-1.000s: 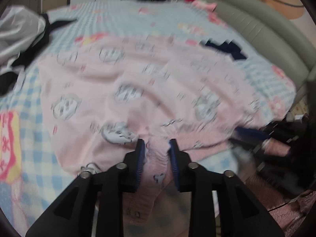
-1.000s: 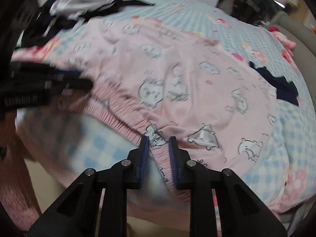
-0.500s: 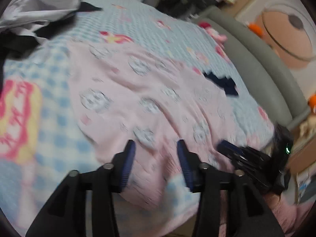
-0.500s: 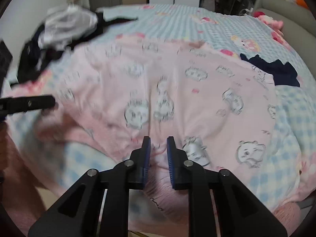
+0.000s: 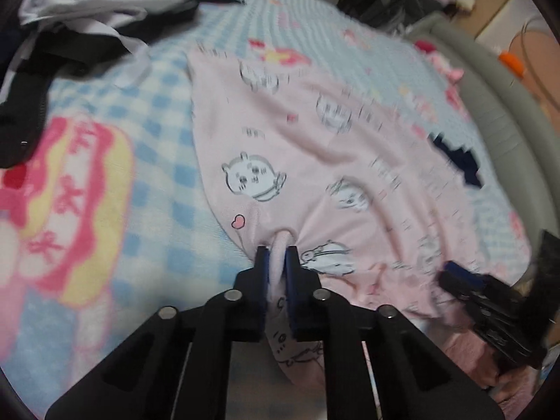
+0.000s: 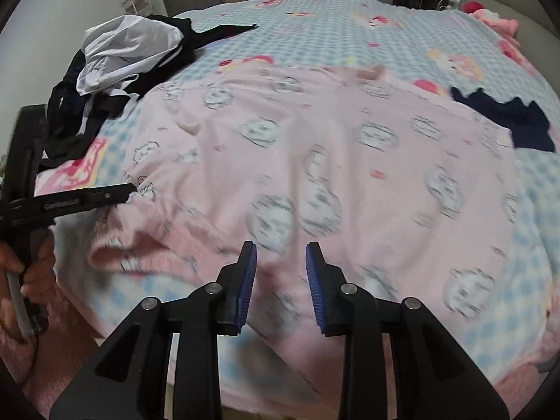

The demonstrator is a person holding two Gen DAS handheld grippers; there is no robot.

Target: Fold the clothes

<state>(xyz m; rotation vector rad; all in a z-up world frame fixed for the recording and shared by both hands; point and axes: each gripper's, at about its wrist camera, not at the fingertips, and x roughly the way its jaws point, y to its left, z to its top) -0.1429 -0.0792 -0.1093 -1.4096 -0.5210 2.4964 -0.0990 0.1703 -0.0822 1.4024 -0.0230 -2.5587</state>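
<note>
A pink garment printed with cartoon animals [image 6: 315,161] lies spread on the bed; it also shows in the left wrist view [image 5: 315,161]. My left gripper [image 5: 277,259] is shut on a fold of the garment's near left edge, and shows from the side in the right wrist view [image 6: 129,190]. My right gripper [image 6: 281,259] is open and empty just above the garment's near edge; it shows at the right of the left wrist view [image 5: 451,273].
A blue checked bedsheet with pink cartoon prints [image 6: 315,24] covers the bed. A pile of black and white clothes [image 6: 115,56] lies at the far left. A dark navy item [image 6: 507,119] lies at the right. A grey padded bed frame [image 5: 497,112] runs along the right.
My left gripper was open half a second ago and has shut on the garment's edge. My right gripper has let go of the garment and opened.
</note>
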